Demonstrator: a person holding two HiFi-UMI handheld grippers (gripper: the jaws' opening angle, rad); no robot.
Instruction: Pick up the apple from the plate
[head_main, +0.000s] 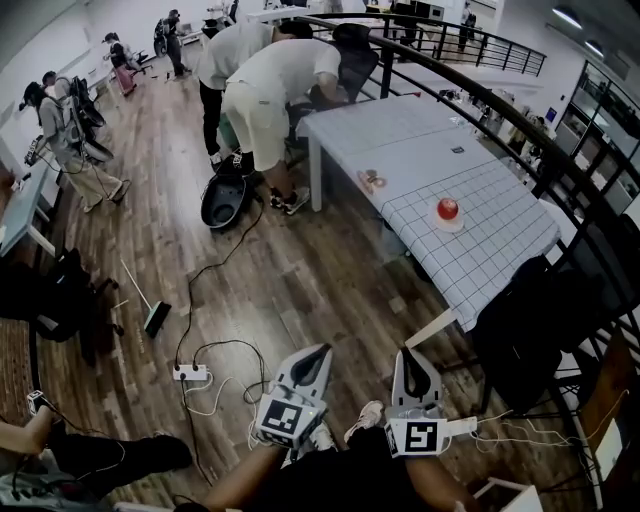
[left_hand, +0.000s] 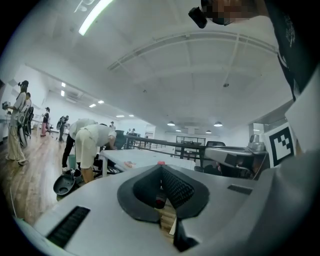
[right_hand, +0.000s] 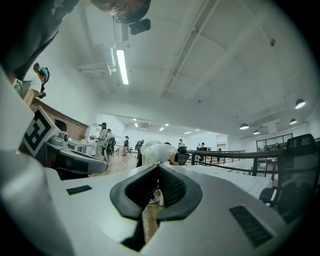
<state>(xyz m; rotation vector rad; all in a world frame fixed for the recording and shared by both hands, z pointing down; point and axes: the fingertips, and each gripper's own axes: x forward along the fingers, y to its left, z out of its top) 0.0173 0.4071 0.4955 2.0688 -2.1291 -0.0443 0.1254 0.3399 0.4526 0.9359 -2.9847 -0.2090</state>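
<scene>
The apple (head_main: 447, 207) is sitting on its white plate (head_main: 446, 225) toward the closer end of the checked table (head_main: 480, 262), well apart from both tools. The left gripper (head_main: 323, 351) and right gripper (head_main: 406, 355) are hovering over open wooden floor (head_main: 300, 270), jaws pressed together, empty. A black chair (head_main: 530, 330) is crowding that table end.

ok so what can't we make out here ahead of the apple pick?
- Apple: head view, too small to show stem or surface; left gripper view, only a red speck above the left gripper tip.
- Plate: head view, rim too small.
- Small thing near the table edge: head view, too small to identify.
- Table's far corner: head view, hidden by people bending over it.
</scene>
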